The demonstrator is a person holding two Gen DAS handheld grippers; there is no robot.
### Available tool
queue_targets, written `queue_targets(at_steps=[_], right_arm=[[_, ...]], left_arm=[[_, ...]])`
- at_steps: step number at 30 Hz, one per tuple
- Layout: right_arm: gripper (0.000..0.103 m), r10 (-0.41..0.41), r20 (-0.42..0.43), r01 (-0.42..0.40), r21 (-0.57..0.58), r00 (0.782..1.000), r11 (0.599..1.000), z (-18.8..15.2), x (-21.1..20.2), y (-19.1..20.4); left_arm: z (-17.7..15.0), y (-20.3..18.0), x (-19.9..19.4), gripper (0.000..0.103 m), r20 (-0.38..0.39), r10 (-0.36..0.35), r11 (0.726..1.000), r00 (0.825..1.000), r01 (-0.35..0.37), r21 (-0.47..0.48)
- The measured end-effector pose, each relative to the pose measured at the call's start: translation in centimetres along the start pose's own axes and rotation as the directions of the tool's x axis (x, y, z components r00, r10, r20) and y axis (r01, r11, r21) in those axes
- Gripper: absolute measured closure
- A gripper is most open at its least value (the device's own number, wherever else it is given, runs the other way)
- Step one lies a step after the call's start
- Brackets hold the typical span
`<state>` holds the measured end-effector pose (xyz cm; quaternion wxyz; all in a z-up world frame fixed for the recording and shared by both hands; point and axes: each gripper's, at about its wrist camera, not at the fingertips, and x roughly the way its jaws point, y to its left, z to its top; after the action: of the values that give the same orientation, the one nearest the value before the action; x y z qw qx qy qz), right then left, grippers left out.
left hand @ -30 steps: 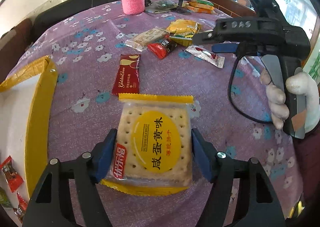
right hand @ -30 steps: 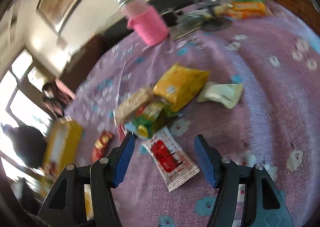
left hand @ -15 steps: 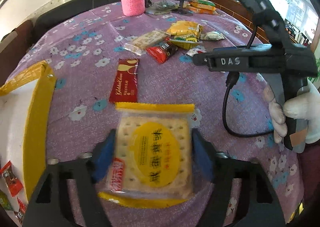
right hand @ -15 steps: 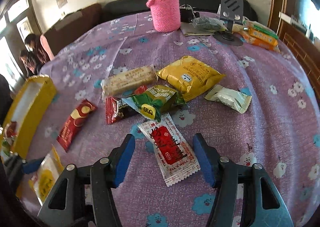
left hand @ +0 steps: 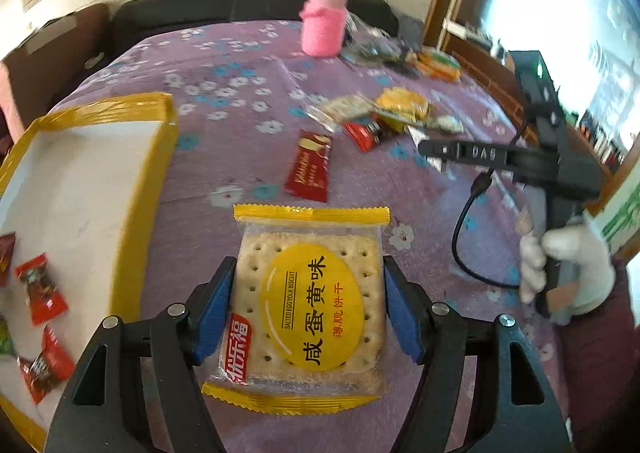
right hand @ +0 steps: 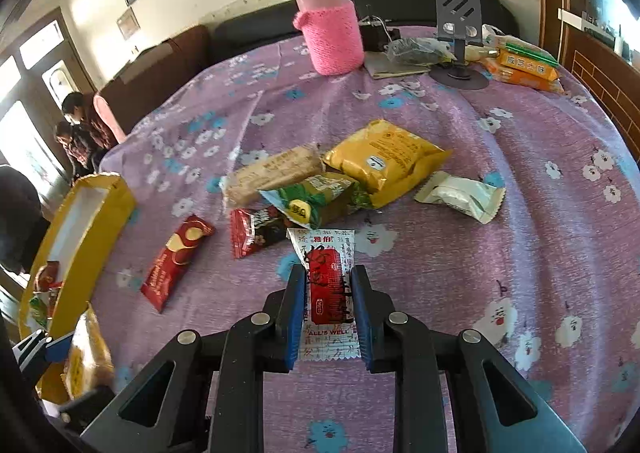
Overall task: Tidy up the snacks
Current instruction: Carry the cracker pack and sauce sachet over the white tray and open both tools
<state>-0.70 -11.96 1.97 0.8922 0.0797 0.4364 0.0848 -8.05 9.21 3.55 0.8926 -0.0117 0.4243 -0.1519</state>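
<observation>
The right claw [right hand: 327, 307] has just been closing and now squeezes the red-and-white flat snack packet [right hand: 329, 285] on the purple flowery tabletop [right hand: 520, 173]. The left claw [left hand: 306, 317] grips the clear square cracker pack [left hand: 310, 307], now nearer the yellow-edged white box [left hand: 136, 213]. The way there looks clear.

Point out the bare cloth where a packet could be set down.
Free: tablecloth right of the white packet, and between the yellow box and pink bottle. Crowded: the snack pile around the yellow pouch.
</observation>
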Motion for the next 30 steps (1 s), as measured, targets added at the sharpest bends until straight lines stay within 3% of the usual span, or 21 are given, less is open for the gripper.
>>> queue_targets(at_steps=[6,15,23,30], right_arm=[[0.079,0.079,-0.004,-0.079,0.052,0.997,0.996,-0.8,-1.1,1.5],[0.080,0.196,0.007,-0.195,-0.055,0.981,0.979,-0.1,-4.2,9.9],[0.080,0.267,-0.046,-0.271,-0.170,0.963,0.947,0.5,-3.9,19.1],[0.080,0.272,-0.130,-0.298,-0.266,0.953,0.917,-0.2,-1.2,25.9]], left_arm=[[-0.5,3.5,-4.8,0.034,0.071,0.016,0.999,0.997,-0.013,-0.050],[-1.4,12.0,-11.1,0.034,0.149,0.161,0.978,0.976,-0.138,-0.158],[-2.2,18.0,-10.9,0.034,0.097,0.229,0.950,0.969,-0.200,-0.239],[-3.0,20.0,-8.7,0.034,0.039,0.221,0.945,0.974,-0.204,-0.256]])
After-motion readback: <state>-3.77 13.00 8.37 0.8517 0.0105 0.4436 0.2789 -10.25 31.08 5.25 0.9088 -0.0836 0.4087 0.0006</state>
